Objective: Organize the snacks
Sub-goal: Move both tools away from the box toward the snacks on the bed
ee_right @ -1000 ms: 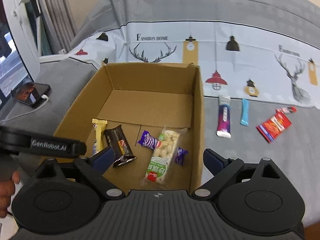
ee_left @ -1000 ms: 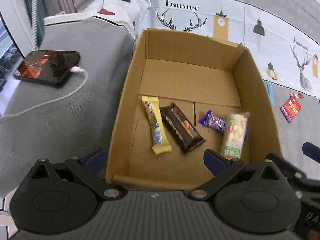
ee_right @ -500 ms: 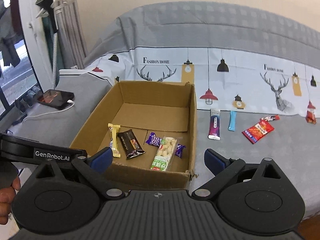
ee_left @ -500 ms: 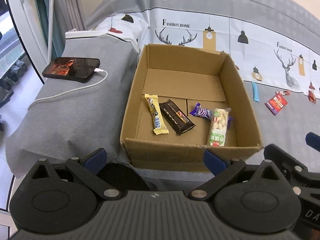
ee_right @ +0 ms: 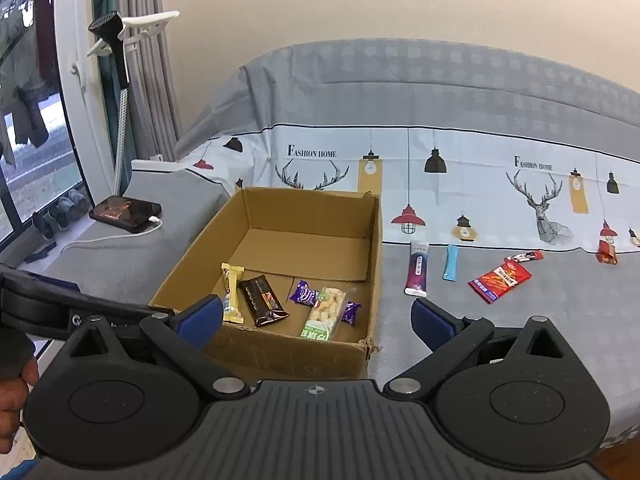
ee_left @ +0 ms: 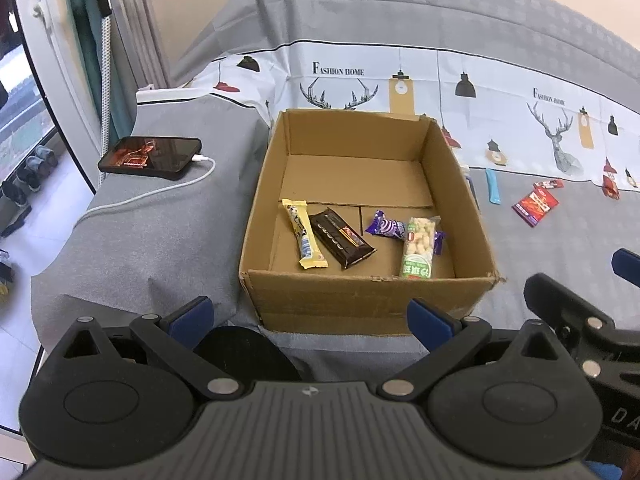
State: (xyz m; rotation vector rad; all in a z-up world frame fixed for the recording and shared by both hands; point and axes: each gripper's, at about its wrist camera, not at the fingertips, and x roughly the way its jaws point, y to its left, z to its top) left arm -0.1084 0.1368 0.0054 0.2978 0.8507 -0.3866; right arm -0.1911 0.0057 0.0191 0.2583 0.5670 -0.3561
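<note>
An open cardboard box (ee_left: 360, 300) (ee_right: 296, 356) sits on a grey bed cover. Inside lie a yellow bar (ee_left: 303, 240) (ee_right: 232, 292), a dark chocolate bar (ee_left: 340, 238) (ee_right: 262, 300), a purple candy (ee_left: 387, 227) (ee_right: 304, 293) and a clear pack of puffed snack (ee_left: 418, 252) (ee_right: 325, 314). To the box's right on the cover rest a purple-white stick (ee_right: 417, 272), a blue stick (ee_right: 451, 262) (ee_left: 493, 185) and a red packet (ee_right: 500, 280) (ee_left: 535, 204). My left gripper (ee_left: 310, 316) and right gripper (ee_right: 316, 316) both stand open and empty, short of the box's near wall.
A phone (ee_left: 150, 158) (ee_right: 126, 214) with a white charging cable (ee_left: 160, 194) lies left of the box. Small red packets (ee_right: 524, 257) (ee_right: 607, 256) rest further right. A window and curtain stand at far left, beyond the bed's left edge. A hand (ee_right: 16, 400) holds the left gripper's handle.
Both grippers have pulled back and up from the box; they were over its near wall and now see it whole from a distance. The snacks have not moved.
</note>
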